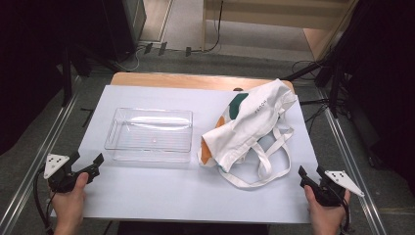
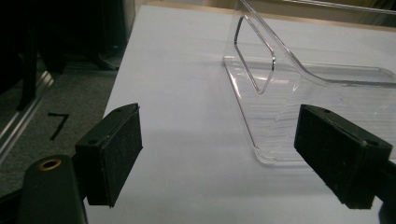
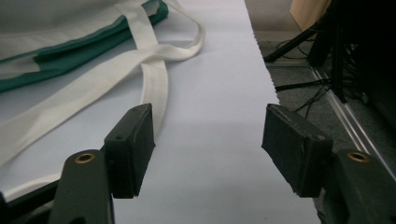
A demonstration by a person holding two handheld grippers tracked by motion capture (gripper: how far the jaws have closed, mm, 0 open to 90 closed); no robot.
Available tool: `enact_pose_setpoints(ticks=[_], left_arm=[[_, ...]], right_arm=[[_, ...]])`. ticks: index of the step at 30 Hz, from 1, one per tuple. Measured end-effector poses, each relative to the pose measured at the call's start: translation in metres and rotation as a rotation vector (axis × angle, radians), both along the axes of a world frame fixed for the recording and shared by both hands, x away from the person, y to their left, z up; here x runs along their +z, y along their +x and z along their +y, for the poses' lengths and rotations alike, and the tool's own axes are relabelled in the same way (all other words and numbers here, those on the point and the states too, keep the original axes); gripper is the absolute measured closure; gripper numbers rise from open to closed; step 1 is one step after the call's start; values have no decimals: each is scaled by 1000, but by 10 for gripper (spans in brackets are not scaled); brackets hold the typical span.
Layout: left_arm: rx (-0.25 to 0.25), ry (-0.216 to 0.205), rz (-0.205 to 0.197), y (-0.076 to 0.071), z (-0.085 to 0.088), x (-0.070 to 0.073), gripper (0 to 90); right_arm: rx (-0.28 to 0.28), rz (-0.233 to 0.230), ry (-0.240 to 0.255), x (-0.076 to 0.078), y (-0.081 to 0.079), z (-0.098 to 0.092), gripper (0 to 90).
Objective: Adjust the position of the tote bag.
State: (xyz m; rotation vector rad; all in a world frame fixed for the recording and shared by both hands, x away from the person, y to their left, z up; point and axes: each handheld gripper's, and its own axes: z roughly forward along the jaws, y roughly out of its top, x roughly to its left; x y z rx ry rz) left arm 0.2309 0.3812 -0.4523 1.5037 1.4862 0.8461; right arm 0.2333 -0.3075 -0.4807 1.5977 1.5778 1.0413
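High view first: we hold the left gripper (image 1: 88, 164) spread and empty at the sheet's left edge, just beside the clear bin (image 1: 149, 134). Right of it lies the tote bag (image 1: 247, 125). Our right gripper (image 1: 310, 172) gapes empty near its straps (image 1: 259, 169).

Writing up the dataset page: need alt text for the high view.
A clear bin and a crumpled white tote bag lie side by side on a white table. A person's hands hold the left gripper and right gripper open at the near corners, touching neither.
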Motion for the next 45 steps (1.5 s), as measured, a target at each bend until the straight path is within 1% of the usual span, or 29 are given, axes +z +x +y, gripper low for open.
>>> enact_pose_setpoints(ticks=[2, 3, 4, 7, 8, 9, 10, 11, 12, 13, 14, 18, 19, 20, 21, 22, 24, 25, 26, 29, 32, 35, 36, 37, 40, 41, 43, 44, 45], left_arm=[[3, 6, -3, 0, -1, 0, 162], [4, 21, -8, -2, -2, 1, 162], [-2, 22, -12, -4, -4, 2, 163], [-19, 28, -18, -9, -8, 3, 163], [-20, 45, -21, -12, -12, 4, 163], [-20, 45, -21, -12, -12, 4, 164], [-16, 28, -30, -15, -15, 6, 166], [-16, 28, -30, -15, -15, 6, 166], [-18, 26, -40, -18, -22, 9, 168], [-18, 26, -40, -18, -22, 9, 172], [-26, 28, -47, -19, -28, 11, 172], [-95, 56, -50, -22, -54, 17, 194], [-118, 61, -48, -21, -61, 18, 194], [-151, 66, -49, -19, -73, 18, 193], [-151, 66, -49, -19, -73, 18, 193], [-170, 75, -41, -16, -83, 17, 194], [-179, 74, -39, -15, -89, 17, 196], [-206, 82, -44, -14, -100, 19, 199], [-206, 82, -44, -14, -100, 19, 199], [-240, 84, -50, -13, -118, 21, 204], [-281, 82, -54, -12, -135, 24, 205], [-310, 84, -60, -10, -152, 26, 211], [-318, 85, -62, -10, -157, 26, 211], [-336, 81, -64, -8, -166, 28, 215], [-351, 70, -68, -6, -174, 29, 220], [-366, 60, -68, -4, -182, 31, 223], [-378, 63, -70, -3, -187, 32, 224], [-384, 60, -71, -3, -191, 33, 226], [-395, 56, -72, -3, -195, 33, 228]], right_arm=[[7, -2, 23, 2, 0, 0, 359], [7, -2, 23, 2, 0, 0, 359], [12, -12, 56, 7, 1, -1, 367], [7, -18, 44, 12, 2, 2, 374], [22, -30, 38, 16, 6, 4, 380], [22, -30, 38, 16, 6, 4, 380], [57, -40, 40, 19, 11, 8, 371], [57, -40, 40, 19, 11, 8, 371], [75, -45, 39, 22, 17, 11, 369], [75, -45, 39, 22, 17, 11, 369], [76, -45, 39, 23, 19, 11, 369], [103, -47, 47, 32, 33, 13, 376], [103, -47, 47, 32, 33, 13, 376], [115, -50, 47, 34, 39, 15, 386], [115, -50, 47, 34, 39, 15, 386], [129, -38, 47, 34, 45, 18, 394], [139, -27, 47, 34, 50, 21, 409], [143, -14, 44, 33, 54, 23, 409], [143, -8, 42, 32, 57, 25, 412], [147, 11, 33, 30, 64, 29, 419], [194, 21, 42, 27, 74, 35, 449], [180, 43, 1, 22, 89, 42, 491], [180, 43, 1, 22, 89, 42, 491], [177, 63, -8, 20, 97, 43, 500], [159, 70, -21, 19, 103, 42, 495], [120, 62, -18, 18, 109, 38, 464], [113, 55, -16, 18, 111, 36, 442], [103, 59, -5, 18, 114, 33, 394], [112, 66, 5, 18, 118, 31, 344]])
